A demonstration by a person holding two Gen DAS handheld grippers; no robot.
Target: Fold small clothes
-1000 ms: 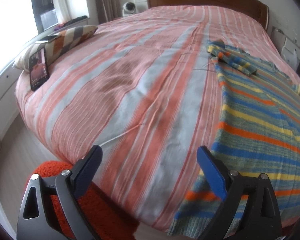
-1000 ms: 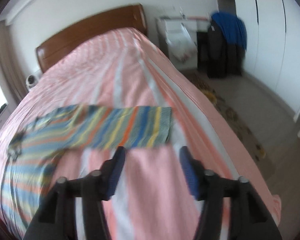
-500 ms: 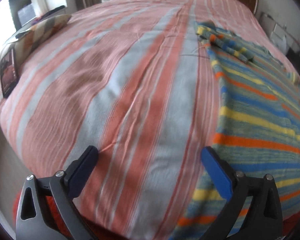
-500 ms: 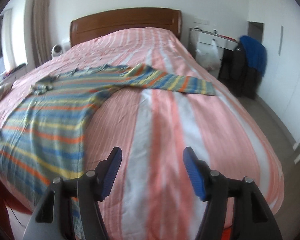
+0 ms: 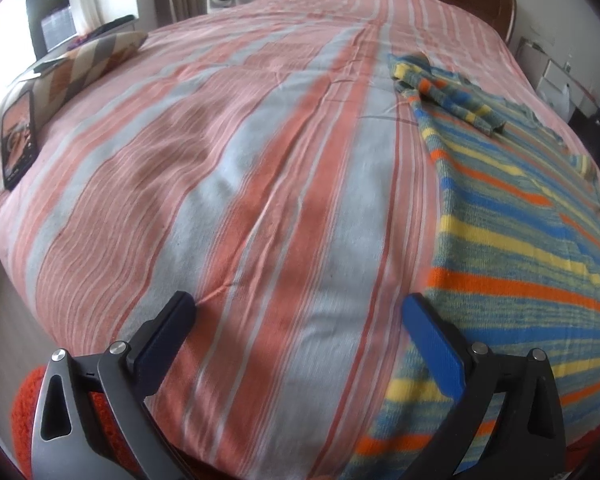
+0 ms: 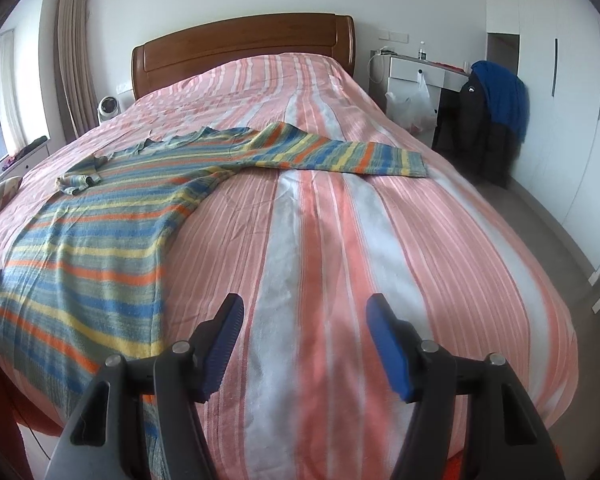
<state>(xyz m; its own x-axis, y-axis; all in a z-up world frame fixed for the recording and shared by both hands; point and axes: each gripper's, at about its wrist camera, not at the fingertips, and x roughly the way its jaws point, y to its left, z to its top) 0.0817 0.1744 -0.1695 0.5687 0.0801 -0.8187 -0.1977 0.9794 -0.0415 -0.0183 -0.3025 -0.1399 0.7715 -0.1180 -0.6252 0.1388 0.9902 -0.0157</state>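
From my feed I see a bed under a pink, orange and grey striped bedspread [image 6: 380,240], backed by a wooden headboard [image 6: 244,44]. At its left edge lies a zigzag-patterned cushion [image 5: 88,68], with a smartphone [image 5: 18,140] propped against it — screen lit. A small white fan [image 6: 109,107] stands beside the headboard, near beige curtains [image 6: 74,72]. On the other side I see a white dresser [image 6: 416,70] with a plastic bag [image 6: 412,106] hanging from it, and beside that a blue garment [image 6: 504,96] draped over dark jackets — white wardrobe doors [image 6: 572,120] beyond.
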